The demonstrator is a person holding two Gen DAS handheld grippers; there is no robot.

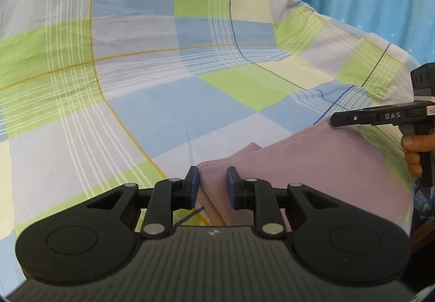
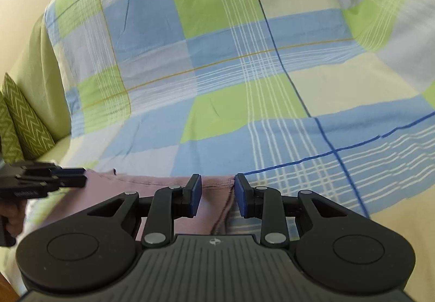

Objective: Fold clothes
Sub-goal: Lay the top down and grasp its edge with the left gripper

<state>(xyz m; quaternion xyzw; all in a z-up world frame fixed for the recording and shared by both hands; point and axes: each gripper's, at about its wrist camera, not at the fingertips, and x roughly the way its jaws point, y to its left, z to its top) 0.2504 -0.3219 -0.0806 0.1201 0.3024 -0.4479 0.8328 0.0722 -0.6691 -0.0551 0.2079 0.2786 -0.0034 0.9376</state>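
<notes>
Left wrist view is showing the left gripper (image 1: 213,183) spread at the pink cloth's (image 1: 312,166) corner; soft, light fabric, best pinched at corners. Right gripper (image 2: 218,194) is likewise gaping over its hem.

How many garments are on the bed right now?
1: a pink garment lying on the checked sheet, with the left gripper at its left corner and the right gripper at its right edge. Others may lie out of view.
</notes>
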